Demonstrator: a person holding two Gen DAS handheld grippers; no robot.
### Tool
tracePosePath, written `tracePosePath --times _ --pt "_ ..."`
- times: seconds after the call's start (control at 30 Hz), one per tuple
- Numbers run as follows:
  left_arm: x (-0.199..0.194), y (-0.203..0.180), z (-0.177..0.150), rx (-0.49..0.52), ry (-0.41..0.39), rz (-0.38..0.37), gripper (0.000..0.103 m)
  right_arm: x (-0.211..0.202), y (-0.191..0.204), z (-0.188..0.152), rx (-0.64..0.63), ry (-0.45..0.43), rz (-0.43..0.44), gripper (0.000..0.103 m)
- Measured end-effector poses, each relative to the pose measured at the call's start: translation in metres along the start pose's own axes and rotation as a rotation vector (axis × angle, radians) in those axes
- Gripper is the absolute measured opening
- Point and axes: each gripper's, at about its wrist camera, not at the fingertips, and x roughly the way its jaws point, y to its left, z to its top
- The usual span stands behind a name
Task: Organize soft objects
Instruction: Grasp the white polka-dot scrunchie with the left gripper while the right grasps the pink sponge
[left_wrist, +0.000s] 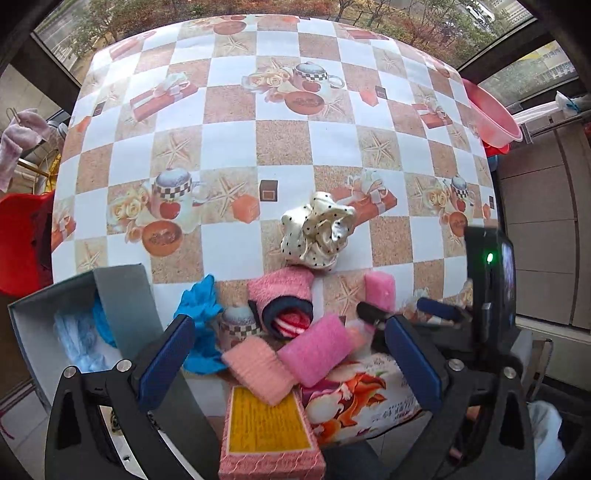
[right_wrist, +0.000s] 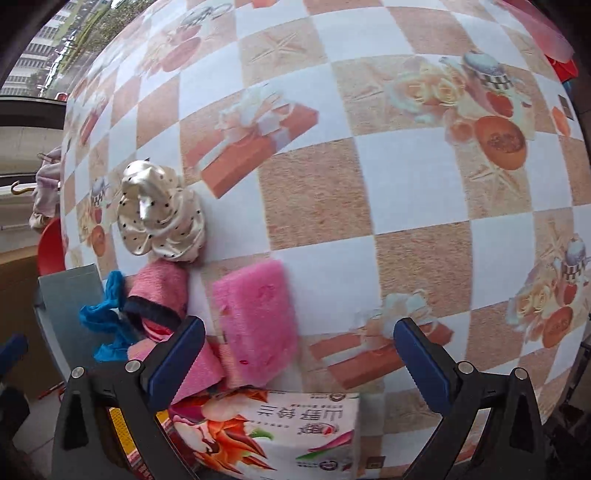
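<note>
Cream satin scrunchie with black dots (left_wrist: 317, 230) sits bunched on the checkered table, mid-board, just beyond a rolled pink towel with a dark navy edge (left_wrist: 282, 295) that touches it from the near side. Bright pink foam sponge (left_wrist: 314, 349) leans across a paler peach ribbed sponge (left_wrist: 258, 369); second bright pink sponge block (right_wrist: 255, 321) lies apart, to the right of the towel. Crumpled blue glove (left_wrist: 199, 325) lies left of the pile, beside an open grey cardboard box (left_wrist: 122, 306) holding pale blue material. Floral printed packet (right_wrist: 266, 435) and yellow-labelled pink pack (left_wrist: 269, 432) at the near table edge. Left gripper (left_wrist: 290, 360) hangs over the sponges, jaws spread wide, holding nothing. Right gripper (right_wrist: 299, 360) likewise spread, empty, above the packet. Checkered oilcloth table (left_wrist: 332, 144); pink plastic basin (left_wrist: 495, 118) at its far right.
</note>
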Motion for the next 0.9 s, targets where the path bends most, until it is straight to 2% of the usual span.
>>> tracePosePath --times 0.2,0.23,0.33,0.37,0.4,0.5,0.63,0.73,0.77,0.83,0.87,0.9 --pt "0.029 -0.006 0.030 -0.045 0.041 0.016 0.103 0.024 0.020 0.001 -0.062 0.044 -0.022 0.103" --pt "0.034 -0.007 0.034 -0.047 0.046 0.026 0.103 0.026 0.019 -0.001 -0.061 0.046 -0.027 0.099" --pt "0.052 -0.014 0.044 -0.050 0.065 0.046 0.103 0.024 0.010 -0.010 -0.074 0.027 -0.052 0.062" --pt "0.059 -0.017 0.047 -0.051 0.070 0.051 0.103 0.020 0.007 -0.012 -0.091 0.014 -0.077 0.029" --pt "0.066 -0.020 0.051 -0.051 0.076 0.055 0.103 0.016 -0.002 -0.014 -0.102 0.001 -0.079 0.021" --pt "0.090 -0.027 0.060 -0.050 0.103 0.084 0.102 0.005 -0.030 -0.014 -0.013 0.008 0.039 0.021" --pt "0.121 -0.031 0.065 -0.044 0.159 0.133 0.096 -0.019 -0.059 -0.021 0.017 -0.038 0.099 0.021" --pt "0.134 -0.029 0.063 -0.058 0.194 0.143 0.082 -0.039 -0.075 -0.025 0.044 -0.072 0.147 0.022" --pt "0.136 -0.028 0.062 -0.064 0.206 0.126 0.067 -0.044 -0.075 -0.025 0.051 -0.085 0.157 0.022" --pt "0.133 -0.030 0.062 -0.046 0.174 0.123 0.051 -0.054 -0.077 -0.019 0.064 -0.102 0.171 0.022" --pt "0.131 -0.031 0.062 -0.030 0.162 0.104 0.032 -0.058 -0.078 -0.020 0.068 -0.110 0.174 0.022" --pt "0.128 -0.033 0.062 -0.017 0.153 0.089 0.029 -0.060 -0.077 -0.021 0.072 -0.118 0.176 0.022"
